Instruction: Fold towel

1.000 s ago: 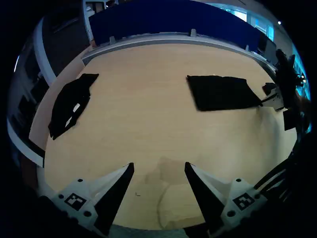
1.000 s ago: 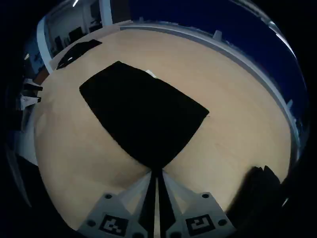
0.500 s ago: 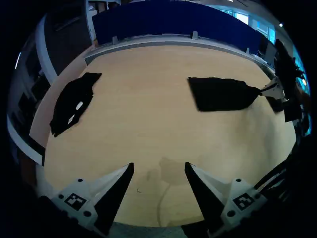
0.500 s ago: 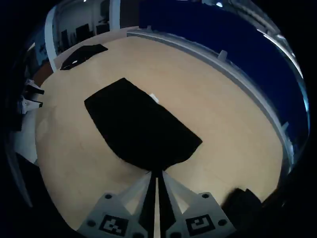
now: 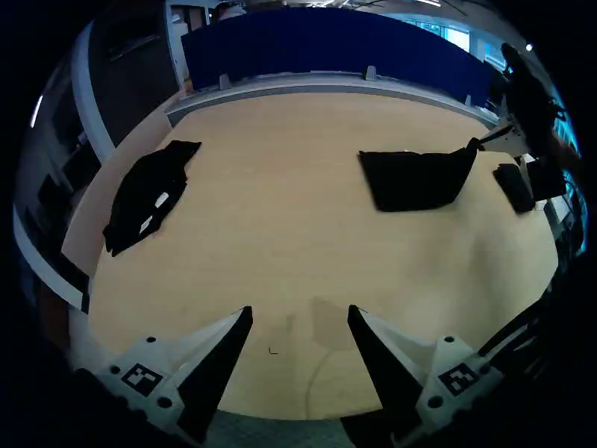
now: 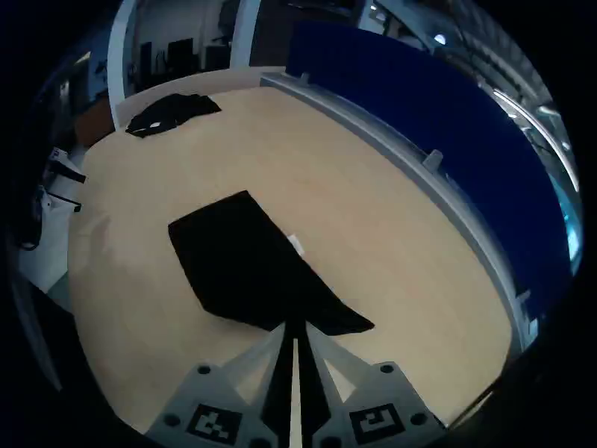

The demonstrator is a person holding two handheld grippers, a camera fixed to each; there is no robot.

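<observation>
Left gripper (image 5: 299,310) — jaws wide apart, holding nothing — hangs over the near edge of the table (image 5: 283,239). Right gripper (image 6: 295,325): both fingers pinched together on 1 corner of the black towel (image 6: 239,269). That corner is raised; the rest lies flat on the table. A 2nd black cloth (image 5: 145,196) lies well apart from it.
</observation>
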